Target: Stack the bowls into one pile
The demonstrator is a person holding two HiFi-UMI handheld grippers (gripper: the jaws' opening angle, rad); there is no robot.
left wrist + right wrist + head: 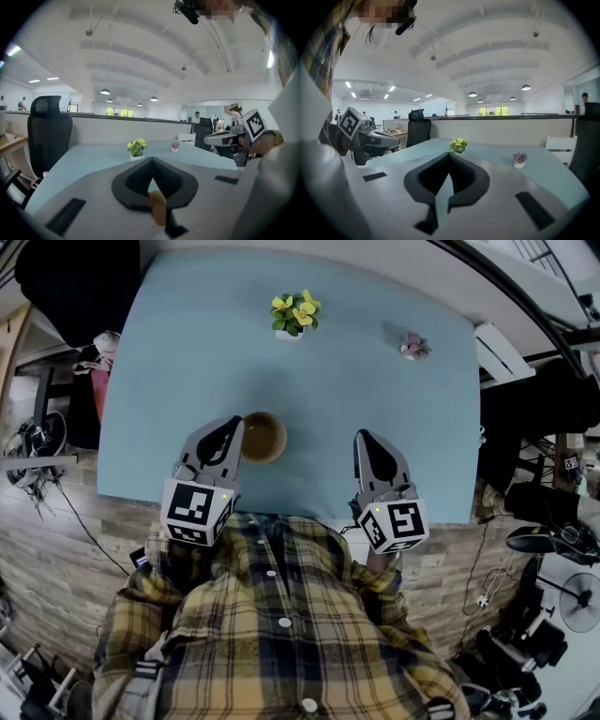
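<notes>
A brown bowl sits on the light blue table near its front edge; whether more bowls are nested inside it I cannot tell. My left gripper rests just left of the bowl, its jaws shut with nothing held. In the left gripper view the jaws meet, and a sliver of the brown bowl shows below them. My right gripper lies further right, apart from the bowl, and is shut and empty. The right gripper view shows its jaws closed over bare table.
A white pot of yellow flowers stands at the back middle of the table. A small pink plant is at the back right. A black office chair stands off the left corner, a white chair off the right edge.
</notes>
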